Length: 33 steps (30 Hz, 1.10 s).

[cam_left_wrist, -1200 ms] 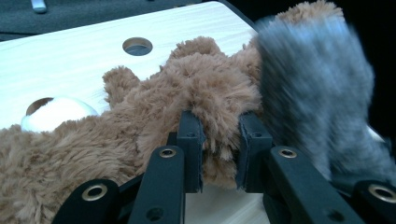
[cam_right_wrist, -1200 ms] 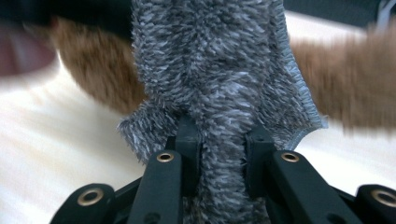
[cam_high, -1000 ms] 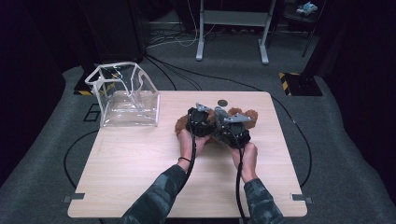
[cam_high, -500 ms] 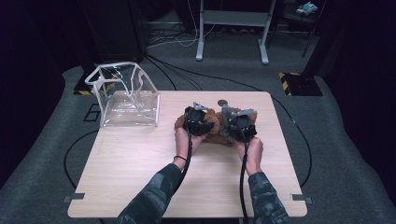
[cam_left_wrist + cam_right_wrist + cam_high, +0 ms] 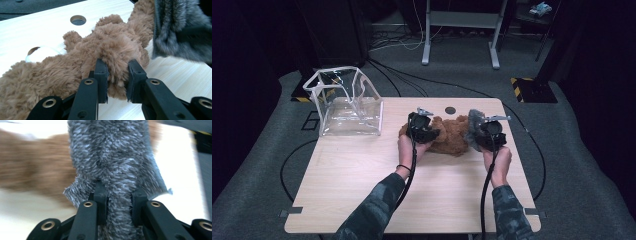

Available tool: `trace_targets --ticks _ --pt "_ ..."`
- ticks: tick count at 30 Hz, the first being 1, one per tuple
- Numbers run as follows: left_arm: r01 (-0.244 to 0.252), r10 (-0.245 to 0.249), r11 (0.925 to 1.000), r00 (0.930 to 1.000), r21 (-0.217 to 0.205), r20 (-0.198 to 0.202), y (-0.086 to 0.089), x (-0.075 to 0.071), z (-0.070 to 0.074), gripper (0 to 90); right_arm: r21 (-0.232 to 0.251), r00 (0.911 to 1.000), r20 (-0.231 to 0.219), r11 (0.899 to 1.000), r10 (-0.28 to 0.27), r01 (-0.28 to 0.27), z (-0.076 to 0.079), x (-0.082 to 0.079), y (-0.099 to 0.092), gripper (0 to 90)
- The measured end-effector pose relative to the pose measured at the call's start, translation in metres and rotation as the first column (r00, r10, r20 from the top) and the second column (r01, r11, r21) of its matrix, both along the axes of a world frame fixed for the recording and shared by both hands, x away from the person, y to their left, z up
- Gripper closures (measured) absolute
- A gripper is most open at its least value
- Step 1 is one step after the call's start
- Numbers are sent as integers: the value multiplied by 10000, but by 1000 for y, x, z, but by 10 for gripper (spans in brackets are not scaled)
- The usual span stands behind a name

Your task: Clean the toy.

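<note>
Plush [image 5: 447, 136] in brown fur is seen at the centre of the high view, lying on the table [image 5: 362, 185] with a limb pinched between the narrowed jaws of the left gripper [image 5: 117, 75]. It is judged to be pinned so that the grey fur piece [image 5: 117, 157] can be drawn off it. That grey piece is clamped by the right gripper [image 5: 117, 202] (its view is blurred) and is held just right of the plush. A clear bag [image 5: 347, 102] stands at the upper left, well apart. Open tabletop is left at the lower half and right, though the table's right edge is near.
</note>
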<state>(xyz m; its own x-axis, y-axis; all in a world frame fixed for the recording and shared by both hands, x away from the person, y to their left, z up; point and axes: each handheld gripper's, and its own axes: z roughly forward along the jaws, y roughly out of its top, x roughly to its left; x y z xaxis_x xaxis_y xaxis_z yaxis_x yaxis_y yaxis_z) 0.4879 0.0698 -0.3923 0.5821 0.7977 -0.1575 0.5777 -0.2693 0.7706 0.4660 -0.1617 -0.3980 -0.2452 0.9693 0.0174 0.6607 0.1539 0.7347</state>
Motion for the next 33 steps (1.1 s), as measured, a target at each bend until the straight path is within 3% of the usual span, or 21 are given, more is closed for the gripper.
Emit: trace_targets --ticks 2,5,7,8,12,20,24,26,28,31,33 --pt "-18 18 10000 10000 -67 16 -2 0 0 733 172 9974 49 9972 722 -722 3 -7 18 727" --pt "7 -7 10000 10000 -36 -53 -4 0 0 732 273 9793 -108 9790 2023 -2020 0 -14 53 724" --pt "-48 48 10000 9999 45 -146 -3 1 -1 734 -73 9695 -339 9700 2426 -2430 -6 -14 74 723" --pt "-64 65 10000 9998 69 -209 -3 1 -1 735 -473 9684 -381 9676 2465 -2481 -10 -10 80 724" --pt "98 -96 9999 9997 92 -205 2 3 0 734 -472 9784 -584 9784 1982 -2011 -15 4 72 727" --pt "68 -68 10000 9998 -18 -195 9 5 0 734 -589 9965 -760 9975 356 -401 -14 26 15 729" --pt "16 -17 10000 9997 -42 -236 11 5 1 734 -824 9900 -1062 9930 -931 846 -17 35 -17 728" --pt "21 -23 10000 9998 -60 -220 11 6 1 733 -651 9873 -1220 9934 -1020 945 -19 35 -23 728" --pt "8 -9 10000 9998 -53 -186 11 6 1 732 -599 9921 -963 9954 -800 744 -16 29 -19 728" --pt "3 -4 10000 9998 -50 -192 9 7 1 731 -329 9989 -464 9995 -44 28 -6 13 -1 727" --pt "39 -40 10000 9998 -65 -188 8 7 1 729 -168 9967 -313 9970 754 -760 0 4 18 727"
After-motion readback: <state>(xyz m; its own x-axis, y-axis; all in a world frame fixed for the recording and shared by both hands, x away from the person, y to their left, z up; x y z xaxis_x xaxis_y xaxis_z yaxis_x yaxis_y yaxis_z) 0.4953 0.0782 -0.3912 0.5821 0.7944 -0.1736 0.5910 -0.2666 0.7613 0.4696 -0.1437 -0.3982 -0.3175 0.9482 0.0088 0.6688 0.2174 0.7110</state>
